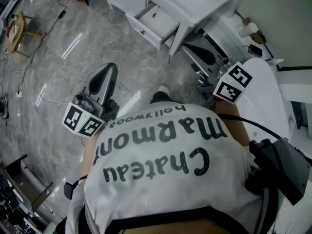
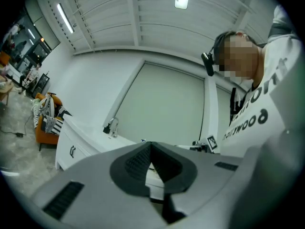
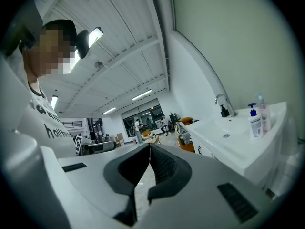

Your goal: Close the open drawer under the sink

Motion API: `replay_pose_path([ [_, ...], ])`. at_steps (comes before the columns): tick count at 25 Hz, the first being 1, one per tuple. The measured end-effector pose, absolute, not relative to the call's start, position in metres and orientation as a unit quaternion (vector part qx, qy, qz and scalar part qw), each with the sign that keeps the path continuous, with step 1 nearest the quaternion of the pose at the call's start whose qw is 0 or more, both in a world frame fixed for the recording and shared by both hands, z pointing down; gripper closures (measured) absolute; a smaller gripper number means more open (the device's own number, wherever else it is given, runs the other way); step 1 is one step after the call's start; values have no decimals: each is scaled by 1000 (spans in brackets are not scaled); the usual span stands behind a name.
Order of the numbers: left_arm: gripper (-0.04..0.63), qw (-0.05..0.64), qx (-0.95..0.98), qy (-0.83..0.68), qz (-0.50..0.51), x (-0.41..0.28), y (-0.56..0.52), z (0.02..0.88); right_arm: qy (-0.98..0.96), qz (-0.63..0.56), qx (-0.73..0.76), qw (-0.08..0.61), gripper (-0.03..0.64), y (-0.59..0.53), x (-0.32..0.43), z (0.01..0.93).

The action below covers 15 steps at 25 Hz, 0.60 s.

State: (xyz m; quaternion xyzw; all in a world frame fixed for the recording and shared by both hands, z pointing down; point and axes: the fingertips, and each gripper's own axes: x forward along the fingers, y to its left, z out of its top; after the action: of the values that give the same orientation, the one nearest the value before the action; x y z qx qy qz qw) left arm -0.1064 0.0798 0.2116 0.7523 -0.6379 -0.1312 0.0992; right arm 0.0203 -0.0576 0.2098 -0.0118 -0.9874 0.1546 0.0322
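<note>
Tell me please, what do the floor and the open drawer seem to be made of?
Floor: probably polished stone or marble-look tile; it has grey veining and a gloss that mirrors lights as bright streaks. Drawer: likely painted or laminated board, smooth white, with flat panels and sharp edges; its core cannot be seen.

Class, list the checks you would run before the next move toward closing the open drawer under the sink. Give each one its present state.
1. The drawer stands pulled out: ok.
2. The left gripper has its jaws together with nothing between: ok.
3. The right gripper has its jaws together with nothing between: ok.
4. A gripper touches the drawer's front: not ok, both are apart from it.
5. Nothing sticks up above the drawer's rim: cannot tell.
</note>
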Motion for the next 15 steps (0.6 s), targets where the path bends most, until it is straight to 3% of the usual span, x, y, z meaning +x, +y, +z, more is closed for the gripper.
replay_pose_path([
  [7,588,113,725,-660,-160,-134,54,202,-987,150,-38,40,604,-87,-6,195],
  [15,588,109,716,-680,-119,-138,9,229,-986,145,-73,33,604,-137,-25,217],
])
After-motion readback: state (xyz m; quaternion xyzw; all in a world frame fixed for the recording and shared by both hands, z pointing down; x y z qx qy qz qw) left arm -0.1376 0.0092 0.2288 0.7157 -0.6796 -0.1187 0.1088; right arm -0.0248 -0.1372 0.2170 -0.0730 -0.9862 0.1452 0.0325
